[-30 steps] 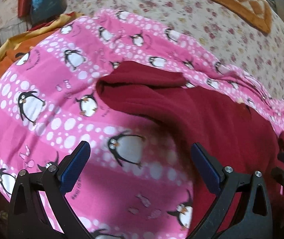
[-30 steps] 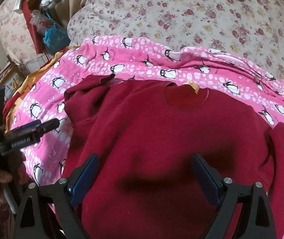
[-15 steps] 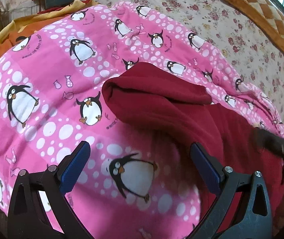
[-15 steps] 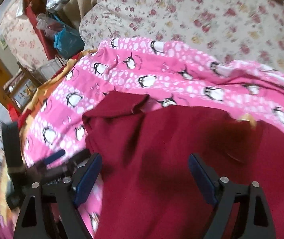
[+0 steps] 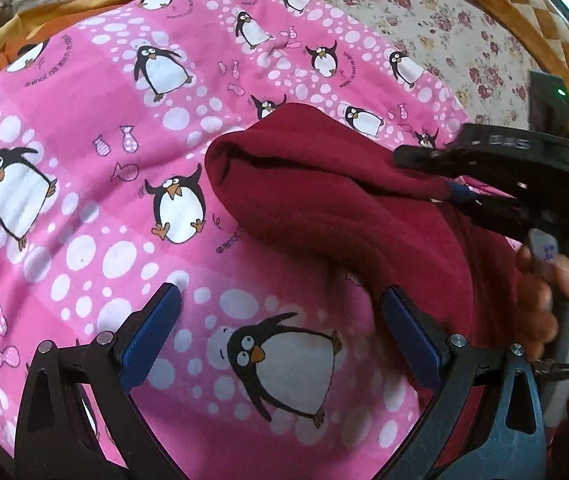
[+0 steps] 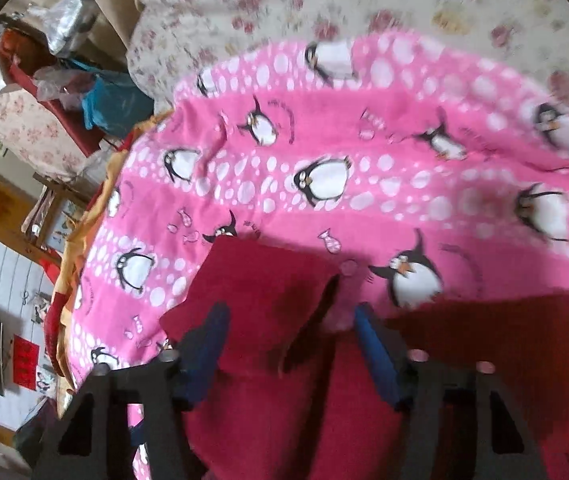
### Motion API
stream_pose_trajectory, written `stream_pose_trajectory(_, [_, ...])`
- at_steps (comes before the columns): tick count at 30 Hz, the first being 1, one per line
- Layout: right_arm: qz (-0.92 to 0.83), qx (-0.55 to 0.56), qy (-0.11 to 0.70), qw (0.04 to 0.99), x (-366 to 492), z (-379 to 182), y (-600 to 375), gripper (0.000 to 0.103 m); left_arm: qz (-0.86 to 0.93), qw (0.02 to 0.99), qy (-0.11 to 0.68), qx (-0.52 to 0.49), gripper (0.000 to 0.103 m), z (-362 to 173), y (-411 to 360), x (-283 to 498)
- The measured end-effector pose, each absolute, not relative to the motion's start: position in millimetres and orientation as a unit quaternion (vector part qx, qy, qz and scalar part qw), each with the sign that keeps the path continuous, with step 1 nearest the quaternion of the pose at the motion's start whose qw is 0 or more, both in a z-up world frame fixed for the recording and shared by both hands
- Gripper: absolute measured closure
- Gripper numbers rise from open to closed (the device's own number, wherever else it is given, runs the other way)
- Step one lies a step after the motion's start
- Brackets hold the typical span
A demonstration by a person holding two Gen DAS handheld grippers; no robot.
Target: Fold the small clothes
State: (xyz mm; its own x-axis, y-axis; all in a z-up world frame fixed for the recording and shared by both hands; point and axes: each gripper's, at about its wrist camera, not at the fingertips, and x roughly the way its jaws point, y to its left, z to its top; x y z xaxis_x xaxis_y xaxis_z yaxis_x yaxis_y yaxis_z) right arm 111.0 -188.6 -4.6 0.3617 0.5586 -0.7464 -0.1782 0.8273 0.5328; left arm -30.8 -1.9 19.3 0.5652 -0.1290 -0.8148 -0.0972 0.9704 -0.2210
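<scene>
A dark red sweater (image 5: 324, 208) lies on a pink penguin blanket (image 5: 84, 160). Its sleeve end points left and is folded over on itself. My left gripper (image 5: 280, 320) is open and empty, hovering over the blanket just short of the sleeve. My right gripper (image 6: 288, 324) is open, narrower than before, with its jaws astride a raised fold of the sleeve (image 6: 260, 280). It also shows in the left wrist view (image 5: 464, 172), low over the sleeve's far edge, held by a hand (image 5: 544, 288).
A floral bedspread (image 5: 424, 20) lies beyond the blanket, with an orange checked cushion (image 5: 524, 20) at the far right. Orange and yellow cloth (image 5: 24, 32) sits at the blanket's left edge. Shelves and bags (image 6: 84, 92) stand off the bed's left side.
My right gripper moved left from the sweater's body to the sleeve, lowered onto it, and its jaws narrowed. My left gripper drew closer to the sleeve end.
</scene>
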Motion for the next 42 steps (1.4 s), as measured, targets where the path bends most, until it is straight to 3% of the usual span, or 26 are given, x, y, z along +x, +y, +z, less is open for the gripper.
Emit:
stream_pose_trajectory(3, [0.236, 0.162, 0.510, 0.811, 111.4, -4.9, -177.3, 0.086, -0.009, 0.875, 0.469, -0.119, 0.002, 16.8, -0.5, -28.7])
stream_pose_trajectory(6, [0.236, 0.135, 0.485, 0.831, 101.8, 11.3, -175.0, 0.094, -0.006, 0.875, 0.469, -0.118, 0.002, 15.1, -0.7, -27.8])
stream_pose_trajectory(14, [0.276, 0.137, 0.405, 0.861, 46.3, 96.3, -214.6, 0.098, 0.025, 0.878, 0.468, -0.093, 0.002, 10.8, -5.1, -25.9])
stream_pose_trajectory(18, [0.263, 0.112, 0.415, 0.864, 31.6, 104.8, -232.4, 0.097, 0.038, 0.878, 0.468, -0.100, 0.002, 11.1, -5.1, -27.1])
stream_pose_trajectory(20, [0.255, 0.119, 0.450, 0.848, 36.1, 88.5, -231.2, 0.094, 0.040, 0.878, 0.468, -0.093, 0.002, 11.2, -6.3, -28.1])
stream_pose_trajectory(23, [0.246, 0.151, 0.487, 0.825, 45.9, 55.2, -226.9, 0.062, 0.037, 0.877, 0.469, -0.097, 0.002, 10.4, -4.4, -29.5])
stream_pose_trajectory(24, [0.245, 0.155, 0.494, 0.819, 50.5, 44.5, -222.1, 0.058, 0.035, 0.876, 0.471, -0.099, 0.002, 10.0, -3.3, -28.8])
stream_pose_trajectory(32, [0.249, 0.150, 0.491, 0.821, 98.7, 5.9, -178.9, 0.058, 0.031, 0.872, 0.480, -0.094, 0.002, 8.5, -3.8, -21.8])
stream_pose_trajectory(34, [0.253, 0.141, 0.494, 0.820, 108.6, 0.7, -169.7, 0.076, 0.030, 0.872, 0.480, -0.096, 0.002, 8.4, -3.0, -20.9])
stream_pose_trajectory(35, [0.248, 0.131, 0.498, 0.821, 111.9, -0.7, -165.0, 0.093, 0.029, 0.872, 0.479, -0.098, 0.002, 8.4, -2.3, -21.0])
stream_pose_trajectory(42, [0.273, 0.171, 0.445, 0.836, 88.3, 40.4, -185.9, 0.098, 0.042, 0.873, 0.476, -0.098, 0.002, 7.6, 0.9, -22.8])
